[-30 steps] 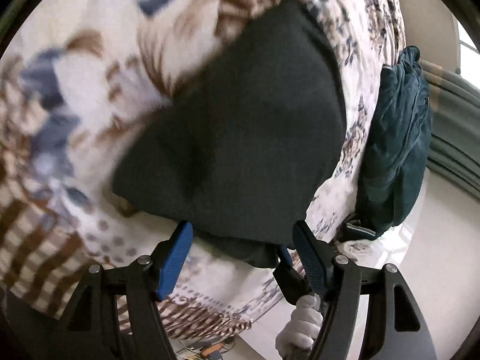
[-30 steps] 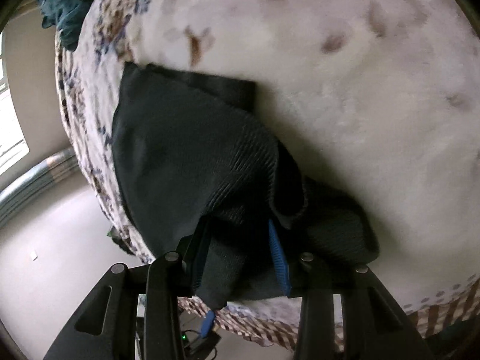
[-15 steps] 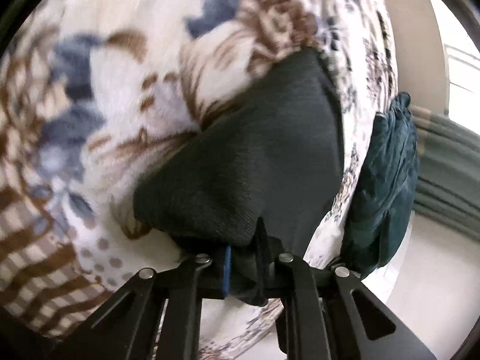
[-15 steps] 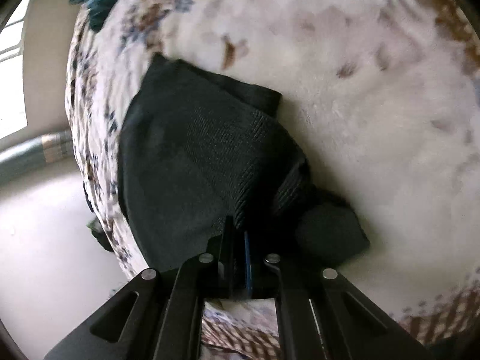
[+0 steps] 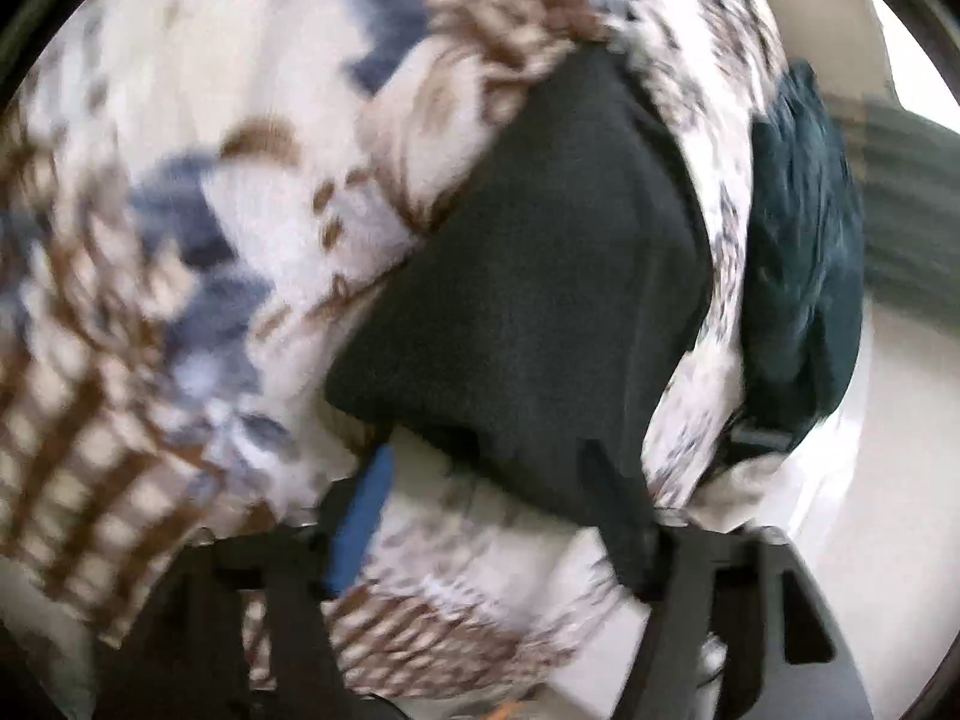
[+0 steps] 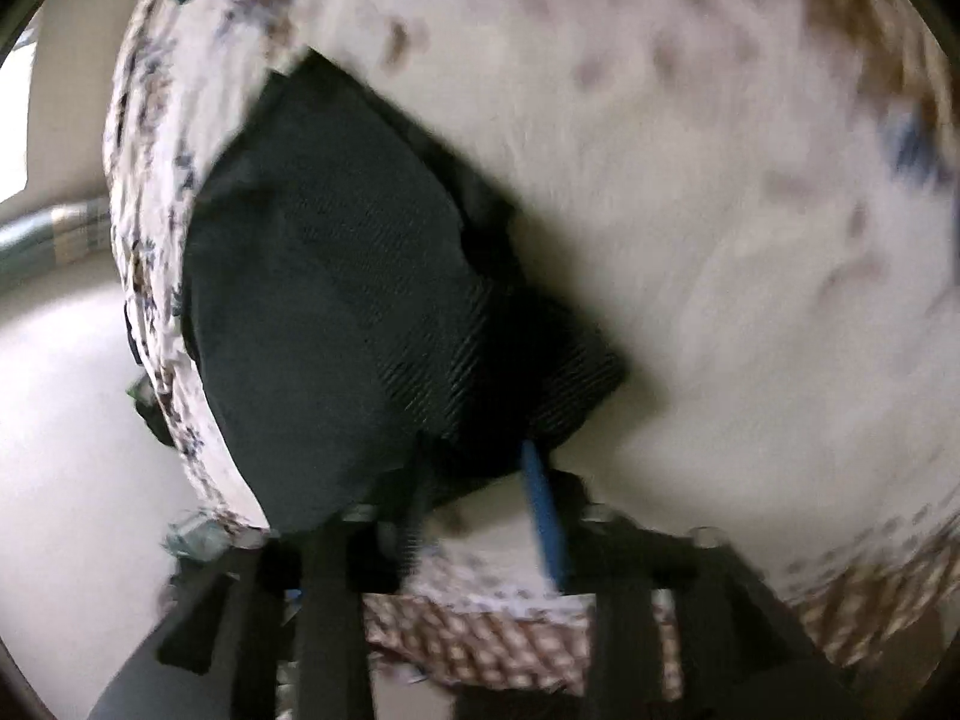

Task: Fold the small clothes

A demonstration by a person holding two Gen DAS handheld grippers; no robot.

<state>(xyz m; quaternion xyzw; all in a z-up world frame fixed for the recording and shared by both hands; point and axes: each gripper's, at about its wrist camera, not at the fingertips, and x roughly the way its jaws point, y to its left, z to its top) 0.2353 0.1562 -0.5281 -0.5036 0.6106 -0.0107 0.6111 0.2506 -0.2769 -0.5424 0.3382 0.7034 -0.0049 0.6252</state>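
Now both the left gripper and right gripper stand open at the near edge of the black knitted garment, holding nothing. Probably one fold is laid on the blanket; next needs a new grasp

My bed's fleece blanket — white, printed with brown and blue flowers and a brown check border — carries the load here; a dark knitted garment lies flat on it near the edge, folded over on itself; a teal garment sits bunched at the blanket's far side, just beyond, with pale floor below.
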